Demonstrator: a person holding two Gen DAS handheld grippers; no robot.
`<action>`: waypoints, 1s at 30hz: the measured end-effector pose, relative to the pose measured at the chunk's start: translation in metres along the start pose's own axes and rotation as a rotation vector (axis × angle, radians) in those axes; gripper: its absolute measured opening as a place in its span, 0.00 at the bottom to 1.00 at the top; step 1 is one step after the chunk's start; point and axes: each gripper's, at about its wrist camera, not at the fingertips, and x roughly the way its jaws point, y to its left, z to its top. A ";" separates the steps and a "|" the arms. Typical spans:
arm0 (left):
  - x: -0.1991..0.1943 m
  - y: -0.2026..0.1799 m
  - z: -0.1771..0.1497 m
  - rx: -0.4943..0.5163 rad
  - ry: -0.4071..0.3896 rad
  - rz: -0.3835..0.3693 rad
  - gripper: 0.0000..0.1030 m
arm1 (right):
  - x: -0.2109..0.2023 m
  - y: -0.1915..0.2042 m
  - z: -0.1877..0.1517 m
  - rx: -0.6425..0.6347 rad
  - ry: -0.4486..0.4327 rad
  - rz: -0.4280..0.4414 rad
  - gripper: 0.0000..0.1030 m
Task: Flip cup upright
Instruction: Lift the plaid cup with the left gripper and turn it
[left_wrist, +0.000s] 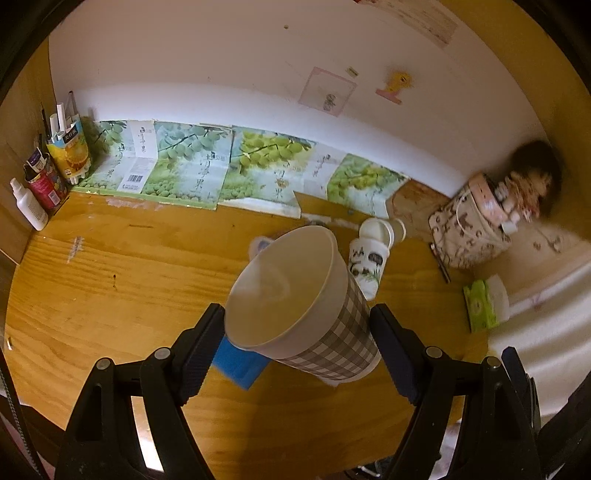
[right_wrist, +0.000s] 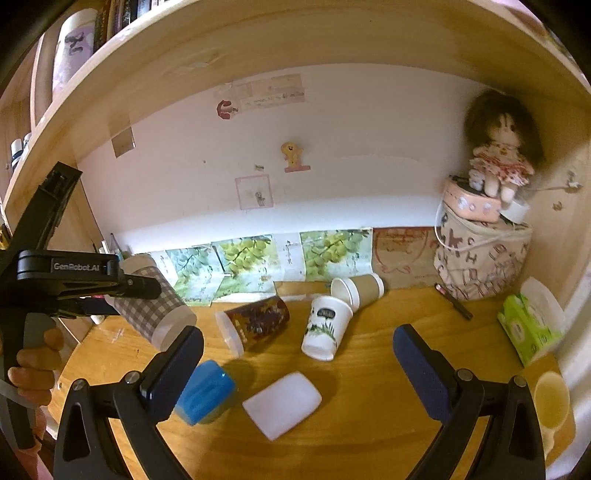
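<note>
Left gripper (left_wrist: 297, 332) clamped on checked cup (left_wrist: 314, 306), lifted above the desk (left_wrist: 110, 266); long axis tilted, mouth away from gripper toward back edge. Right gripper (right_wrist: 299, 354) spread wide, holding nothing.

doll (left_wrist: 532, 177) motion-blurred, blue container (left_wrist: 240, 363) mostly hidden behind checked cup (left_wrist: 314, 325)

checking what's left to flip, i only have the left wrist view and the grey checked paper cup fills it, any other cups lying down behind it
Observer: yes, a dark red patterned cup lies on its side on the wooden desk, hidden from you by the grey checked paper cup.
Operator: is the right gripper busy
Observer: no, the right gripper is open and holds nothing.
Operator: anything near it
Observer: a white rectangular pad lies flat on the desk before it.
</note>
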 end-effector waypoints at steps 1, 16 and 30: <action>-0.002 0.000 -0.003 0.013 0.004 0.001 0.80 | -0.003 0.001 -0.004 0.002 0.000 -0.006 1.00; -0.012 -0.012 -0.067 0.252 0.094 0.035 0.80 | -0.030 0.019 -0.071 0.032 0.054 -0.058 1.00; 0.024 -0.030 -0.118 0.404 0.250 0.047 0.80 | -0.040 0.031 -0.130 0.012 0.150 -0.060 1.00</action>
